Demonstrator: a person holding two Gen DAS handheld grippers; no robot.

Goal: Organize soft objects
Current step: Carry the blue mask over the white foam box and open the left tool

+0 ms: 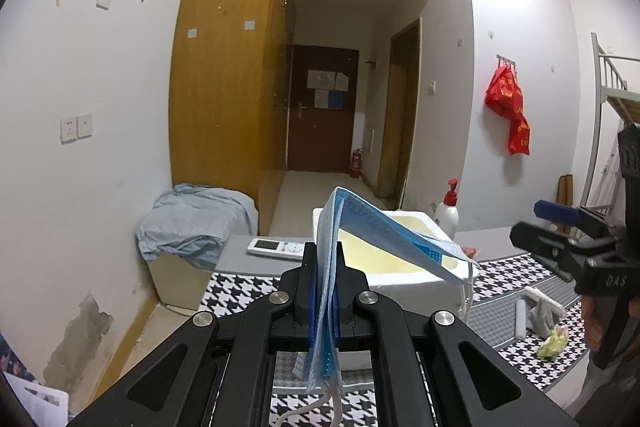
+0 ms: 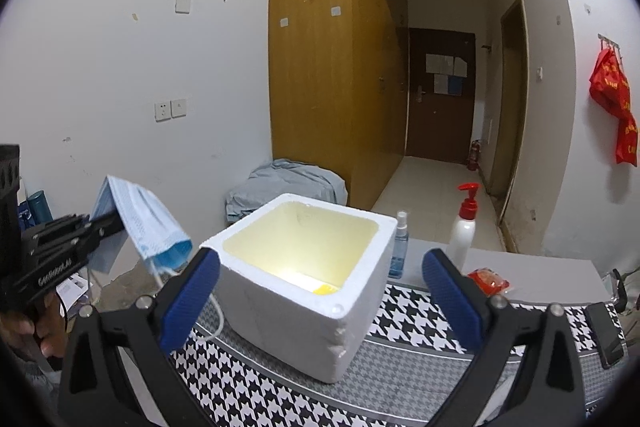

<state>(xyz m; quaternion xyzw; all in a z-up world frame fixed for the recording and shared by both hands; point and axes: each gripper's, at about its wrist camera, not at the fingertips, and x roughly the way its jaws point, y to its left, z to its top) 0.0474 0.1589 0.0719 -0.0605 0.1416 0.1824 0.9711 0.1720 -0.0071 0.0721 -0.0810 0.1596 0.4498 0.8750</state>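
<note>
My left gripper (image 1: 325, 259) is shut on a folded stack of blue face masks (image 1: 384, 231), held in the air to the left of and above the white foam box (image 1: 416, 287). In the right wrist view the masks (image 2: 148, 223) hang from the left gripper (image 2: 116, 223) left of the box (image 2: 304, 307). The box is open, with a yellow item (image 2: 325, 290) inside. My right gripper (image 2: 320, 291) is open and empty, its blue pads (image 2: 192, 299) on either side of the box's near corner. The right gripper also shows in the left wrist view (image 1: 536, 223).
The box stands on a houndstooth cloth (image 2: 412, 323). Behind it are a small spray bottle (image 2: 399, 247), a red-capped pump bottle (image 2: 464, 227) and a red packet (image 2: 489, 279). A remote (image 1: 276, 247), a phone (image 2: 606, 335) and white items (image 1: 540, 311) lie on the table.
</note>
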